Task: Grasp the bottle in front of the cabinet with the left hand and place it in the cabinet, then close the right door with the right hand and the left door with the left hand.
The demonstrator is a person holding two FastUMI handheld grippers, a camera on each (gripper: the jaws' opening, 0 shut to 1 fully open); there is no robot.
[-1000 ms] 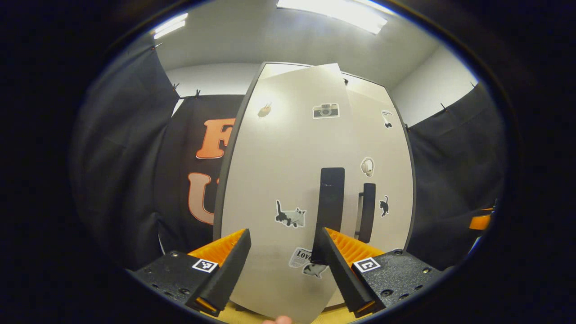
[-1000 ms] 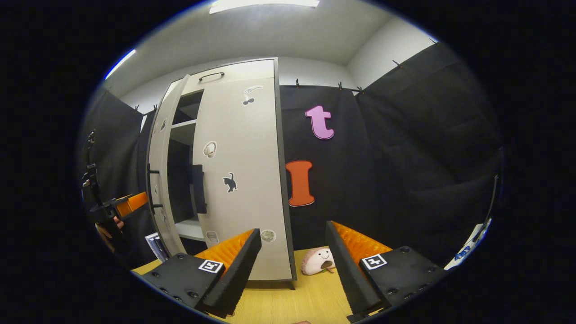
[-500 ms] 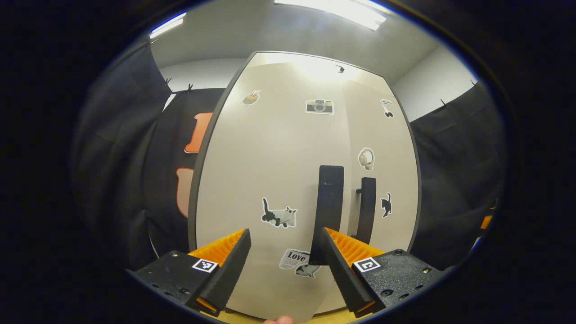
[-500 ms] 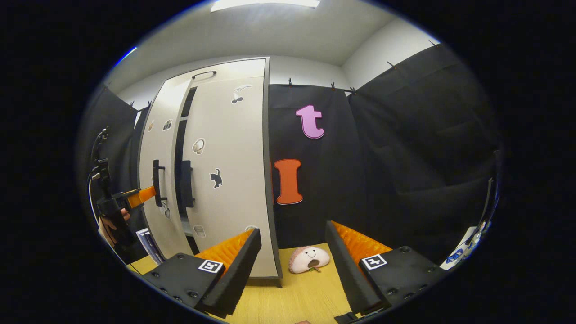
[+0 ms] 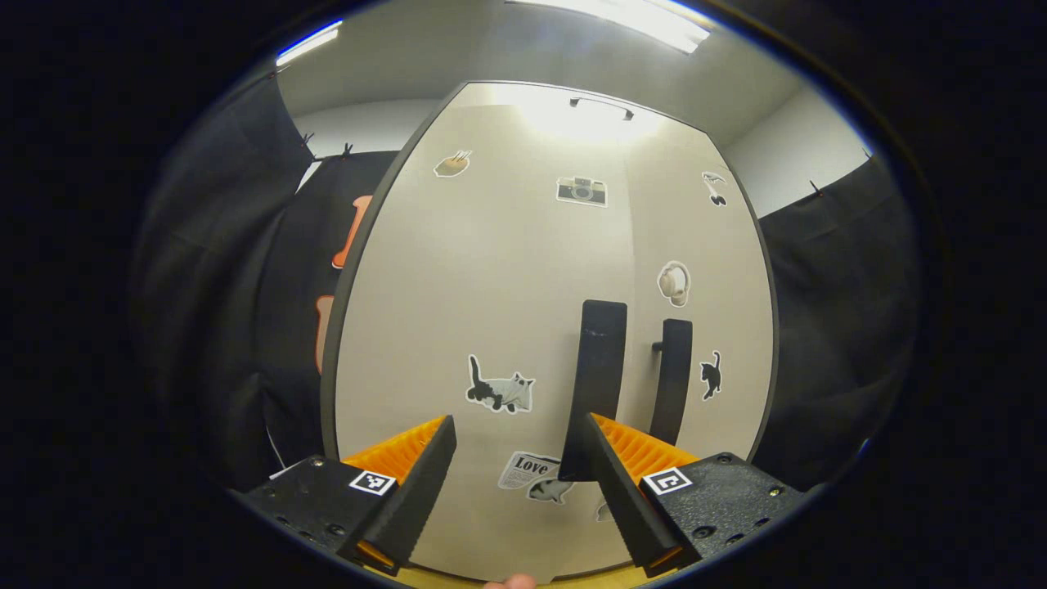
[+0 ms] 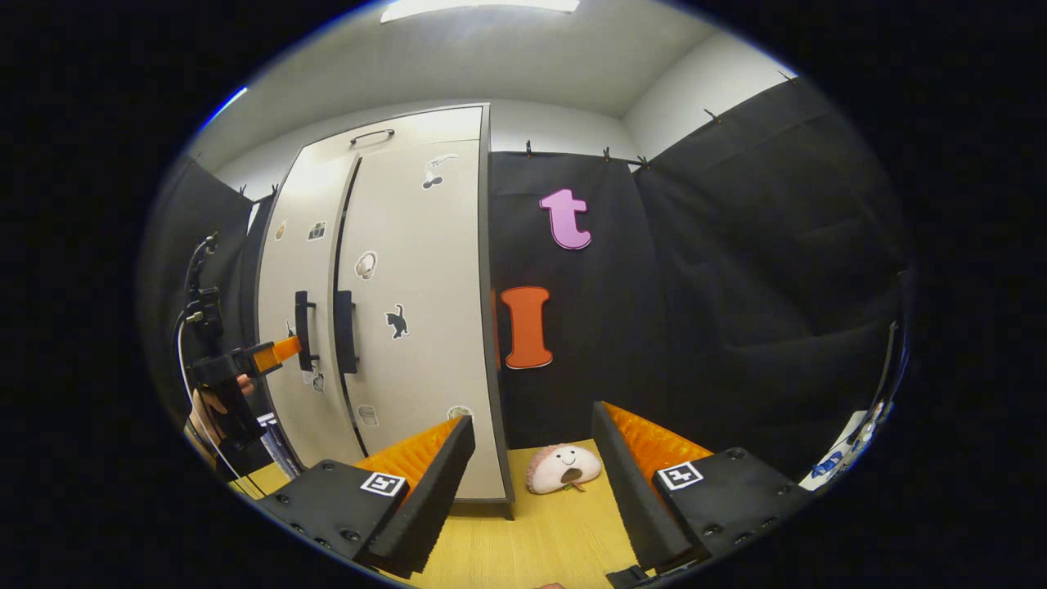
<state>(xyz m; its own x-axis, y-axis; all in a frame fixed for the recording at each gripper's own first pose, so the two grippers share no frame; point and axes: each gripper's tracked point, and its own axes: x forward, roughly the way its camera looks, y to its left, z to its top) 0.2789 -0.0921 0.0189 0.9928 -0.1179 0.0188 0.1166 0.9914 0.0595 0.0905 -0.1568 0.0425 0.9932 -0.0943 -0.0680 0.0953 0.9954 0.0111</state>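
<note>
Both doors of the sticker-covered cabinet (image 6: pixel 409 311) stand shut or nearly so, only a thin dark seam between the left door (image 5: pixel 483 327) and right door (image 5: pixel 695 245). The left gripper (image 5: pixel 517 458), fingers spread apart, sits at the left door's black handle (image 5: pixel 597 360). The right gripper (image 6: pixel 532 466), fingers also apart and empty, hangs back over the wooden table (image 6: pixel 540 540) near a plush toy (image 6: pixel 564 468). The bottle cannot be seen behind the doors.

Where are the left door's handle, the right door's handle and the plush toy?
Left handle (image 5: pixel 599 360): left gripper view, middle of the black bar.
Right handle (image 5: pixel 672 376): left gripper view, middle of the black bar.
Plush toy (image 6: pixel 563 468): right gripper view, its pale face, on the wooden floor beside the cabinet.
</note>
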